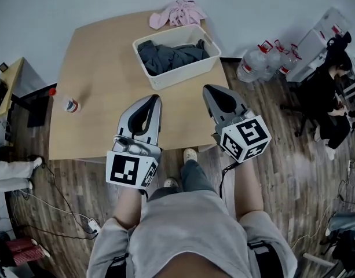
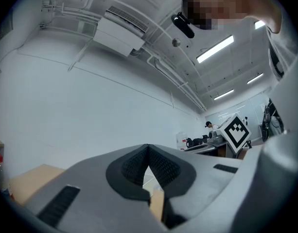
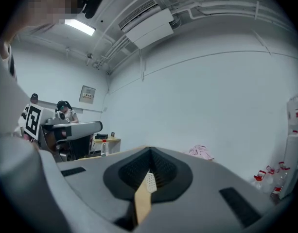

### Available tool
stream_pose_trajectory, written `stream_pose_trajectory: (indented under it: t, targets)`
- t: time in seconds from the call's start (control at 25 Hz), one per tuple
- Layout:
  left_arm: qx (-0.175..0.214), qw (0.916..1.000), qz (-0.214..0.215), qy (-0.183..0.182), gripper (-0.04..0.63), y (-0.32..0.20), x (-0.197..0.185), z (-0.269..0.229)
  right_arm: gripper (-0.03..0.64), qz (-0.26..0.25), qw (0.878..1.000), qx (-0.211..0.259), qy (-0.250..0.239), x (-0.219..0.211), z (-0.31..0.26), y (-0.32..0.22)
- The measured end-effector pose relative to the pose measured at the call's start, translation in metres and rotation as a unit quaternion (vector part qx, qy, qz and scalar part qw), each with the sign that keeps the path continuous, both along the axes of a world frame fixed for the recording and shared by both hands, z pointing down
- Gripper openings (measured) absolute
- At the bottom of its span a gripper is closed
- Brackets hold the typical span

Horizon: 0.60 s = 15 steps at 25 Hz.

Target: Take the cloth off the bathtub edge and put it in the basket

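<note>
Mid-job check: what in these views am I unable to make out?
- Basket floor: head view, dark cloth covers it.
- Basket: both gripper views, their own jaws block nearly all.
- Pink cloth: right gripper view, lower part behind the jaws.
- Bottle label: head view, too small.

Here's the worktop [image 1: 102, 68], pale wood, its far edge up against the wall. 3 things sit straight on it. The white basket [image 1: 180, 75] stands right of centre, turned a little askew. Behind it, at the far edge, the pink cloth [image 1: 178, 12] lies in a crumpled heap, touching or just beside the back rim (hard to call from here). Over by the left edge, well apart, stands a red-capped bottle [image 1: 67, 102].
</note>
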<state>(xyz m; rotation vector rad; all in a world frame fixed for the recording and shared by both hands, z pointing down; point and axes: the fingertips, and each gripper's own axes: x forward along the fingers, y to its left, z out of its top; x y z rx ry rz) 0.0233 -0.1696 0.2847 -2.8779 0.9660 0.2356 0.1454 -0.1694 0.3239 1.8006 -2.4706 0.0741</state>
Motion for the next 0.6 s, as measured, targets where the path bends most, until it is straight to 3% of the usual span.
stream_pose_trajectory:
  t: [0.6]
  targets:
    - [0.004, 0.9994, 0.033, 0.009, -0.003, 0.033, 0.006, -0.004, 0.009, 0.022, 0.999, 0.031, -0.009, -0.004, -0.018, 0.046]
